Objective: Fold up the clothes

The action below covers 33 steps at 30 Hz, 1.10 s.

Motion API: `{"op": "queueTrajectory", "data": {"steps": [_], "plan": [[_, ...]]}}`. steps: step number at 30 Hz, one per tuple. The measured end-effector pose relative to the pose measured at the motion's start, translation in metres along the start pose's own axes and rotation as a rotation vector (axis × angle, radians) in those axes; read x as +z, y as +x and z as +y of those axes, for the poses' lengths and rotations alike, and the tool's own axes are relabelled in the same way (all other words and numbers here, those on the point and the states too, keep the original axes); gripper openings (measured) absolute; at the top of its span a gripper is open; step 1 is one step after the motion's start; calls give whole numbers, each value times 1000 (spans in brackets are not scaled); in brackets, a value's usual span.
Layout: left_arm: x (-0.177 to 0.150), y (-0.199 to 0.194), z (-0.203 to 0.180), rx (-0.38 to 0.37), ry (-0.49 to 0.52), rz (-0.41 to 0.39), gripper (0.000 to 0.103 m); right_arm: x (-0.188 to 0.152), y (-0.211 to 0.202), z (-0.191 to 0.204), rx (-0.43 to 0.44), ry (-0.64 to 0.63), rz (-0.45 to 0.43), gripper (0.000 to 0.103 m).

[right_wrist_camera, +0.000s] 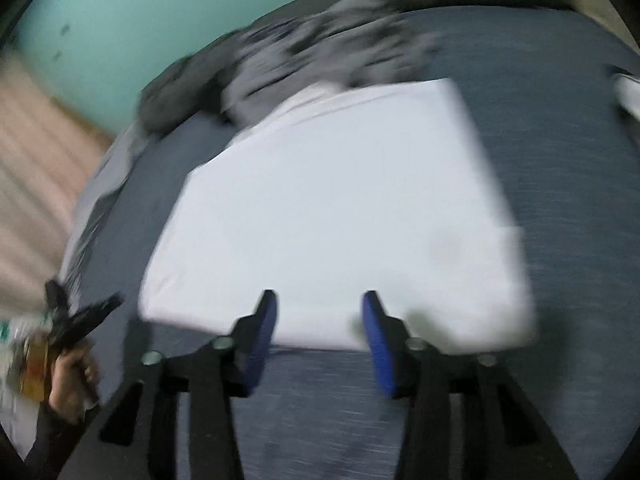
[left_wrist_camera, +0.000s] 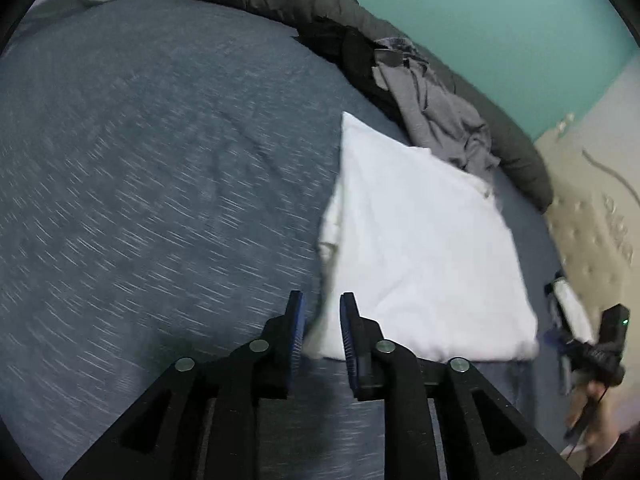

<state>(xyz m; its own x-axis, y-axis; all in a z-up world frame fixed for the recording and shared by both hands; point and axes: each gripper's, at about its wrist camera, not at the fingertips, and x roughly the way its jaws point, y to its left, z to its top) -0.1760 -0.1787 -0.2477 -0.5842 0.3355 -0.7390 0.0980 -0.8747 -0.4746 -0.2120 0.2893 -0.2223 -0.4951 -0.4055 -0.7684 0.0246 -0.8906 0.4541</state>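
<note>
Two grippers hover empty: the left gripper (left_wrist_camera: 322,300) with jaws narrowly parted at the folded white garment's (left_wrist_camera: 424,248) near corner, the right gripper (right_wrist_camera: 320,300) wider above its near edge; it lies flat on the blue bed (left_wrist_camera: 160,160), grey clothes (left_wrist_camera: 440,120) heaped beyond

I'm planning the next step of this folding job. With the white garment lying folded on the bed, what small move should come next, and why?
Probably reach the right tool toward the crumpled grey garment behind the folded white garment. The white one lies flat as a neat rectangle on the blue bedcover, both the right and the left tool are open with nothing between the fingers, and the grey one is unfolded.
</note>
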Motion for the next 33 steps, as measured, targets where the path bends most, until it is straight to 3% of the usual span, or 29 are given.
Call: {"op": "queueTrajectory", "data": {"steps": [4, 6, 13, 16, 18, 24, 27, 30, 33], "plan": [[-16, 19, -11, -48, -21, 5, 21, -2, 54, 56, 59, -54, 60, 22], [-25, 26, -14, -47, 9, 10, 21, -3, 70, 64, 72, -50, 71, 17], [-29, 28, -12, -53, 48, 14, 22, -32, 100, 75, -42, -64, 103, 13], [-28, 25, -6, -71, 12, 9, 31, -43, 108, 72, -89, -89, 105, 13], [-27, 23, -5, -83, -5, 4, 38, -48, 112, 74, -115, -115, 95, 13], [-28, 21, -6, -96, -17, 4, 42, -53, 115, 81, -167, -174, 86, 13], [-31, 26, -7, -113, -28, 22, 43, -50, 111, 75, -137, -139, 96, 13], [-35, 32, -5, -162, -68, 51, 43, -48, 96, 70, -76, -62, 55, 12], [-38, 40, -5, -146, -79, 70, 43, -56, 67, 58, -66, -46, -17, 12]]}}
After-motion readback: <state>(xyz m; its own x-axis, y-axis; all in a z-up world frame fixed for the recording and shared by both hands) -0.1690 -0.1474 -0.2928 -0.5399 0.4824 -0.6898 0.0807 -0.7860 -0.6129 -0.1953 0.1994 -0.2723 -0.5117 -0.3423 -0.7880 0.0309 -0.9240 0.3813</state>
